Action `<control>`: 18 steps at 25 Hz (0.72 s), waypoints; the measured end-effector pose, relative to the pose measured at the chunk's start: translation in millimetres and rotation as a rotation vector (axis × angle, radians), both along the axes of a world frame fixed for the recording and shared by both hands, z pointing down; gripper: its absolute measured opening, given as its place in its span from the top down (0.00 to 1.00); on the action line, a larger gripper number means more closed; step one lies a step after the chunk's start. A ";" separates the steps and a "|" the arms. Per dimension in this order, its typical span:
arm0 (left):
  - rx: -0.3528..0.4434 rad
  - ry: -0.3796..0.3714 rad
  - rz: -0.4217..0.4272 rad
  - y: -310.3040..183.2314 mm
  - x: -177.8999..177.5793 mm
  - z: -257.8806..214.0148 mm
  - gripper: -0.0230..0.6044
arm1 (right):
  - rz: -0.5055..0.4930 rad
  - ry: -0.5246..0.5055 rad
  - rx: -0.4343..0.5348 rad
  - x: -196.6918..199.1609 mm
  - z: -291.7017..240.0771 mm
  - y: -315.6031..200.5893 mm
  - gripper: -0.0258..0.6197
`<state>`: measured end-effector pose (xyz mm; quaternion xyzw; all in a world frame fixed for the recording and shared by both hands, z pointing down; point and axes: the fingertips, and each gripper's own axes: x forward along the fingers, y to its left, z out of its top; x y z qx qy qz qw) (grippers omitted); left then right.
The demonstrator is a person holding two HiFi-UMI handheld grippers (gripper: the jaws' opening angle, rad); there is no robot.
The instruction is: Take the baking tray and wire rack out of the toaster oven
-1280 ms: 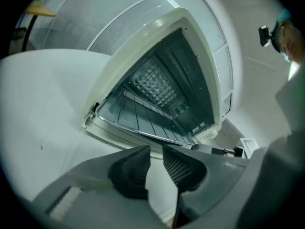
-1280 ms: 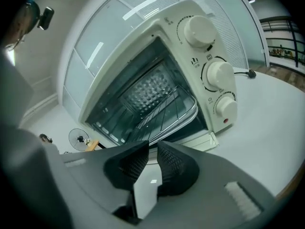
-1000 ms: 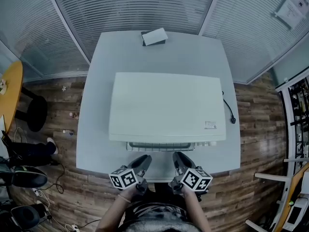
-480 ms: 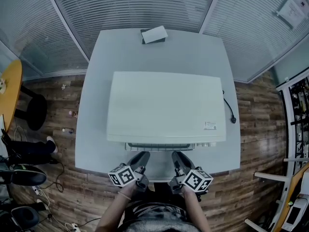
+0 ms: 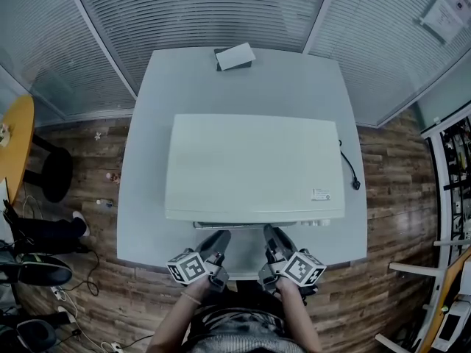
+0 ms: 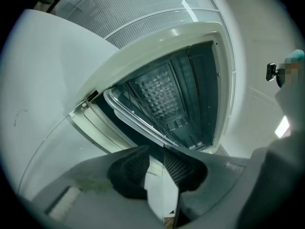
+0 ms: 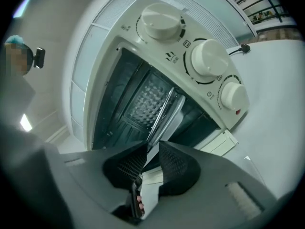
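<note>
1. The baking tray and wire rack sit inside the toaster oven, mid-bench. Only the gripper views show them.
2. On the left gripper, fingers slightly spread, empty, just short of tray rim.
3. On the right gripper, fingers narrowly apart, just been opening; tray edge at tips, unpinched.
4. Head view: oven top only.

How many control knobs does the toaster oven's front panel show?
3, in a row on the control panel: upper-left knob, middle knob, lower-right knob. None seems hidden.

Grey table on wood-plank floor; ribbed blinds behind; yellow round table, black stool at left
</note>
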<state>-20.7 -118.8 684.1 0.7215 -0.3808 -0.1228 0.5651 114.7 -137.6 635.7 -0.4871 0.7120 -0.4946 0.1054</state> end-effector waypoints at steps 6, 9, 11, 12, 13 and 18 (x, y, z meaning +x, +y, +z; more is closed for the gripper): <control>-0.016 0.048 -0.011 0.2 -4.2 -0.4 0.81 | 0.021 -0.111 -0.015 -3.1 -7.8 -4.6 0.89; -0.016 0.101 -0.037 -1.2 -6.1 -6.4 0.81 | 0.018 -0.153 0.003 -7.3 -14.0 -5.5 0.89; -0.020 0.149 -0.063 -2.3 -6.7 -10.9 0.80 | 0.015 -0.174 0.009 -9.8 -16.8 -4.9 0.90; -0.028 0.173 -0.078 -2.1 -7.3 -10.6 0.79 | 0.014 -0.181 0.008 -10.6 -17.5 -4.4 0.90; -0.035 0.193 -0.091 -1.8 -7.9 -10.0 0.78 | 0.014 -0.186 0.007 -10.9 -17.8 -3.8 0.90; -0.056 0.221 -0.110 4.1 -14.0 -11.5 0.68 | 0.007 -0.192 -0.001 -11.4 -18.8 1.9 0.91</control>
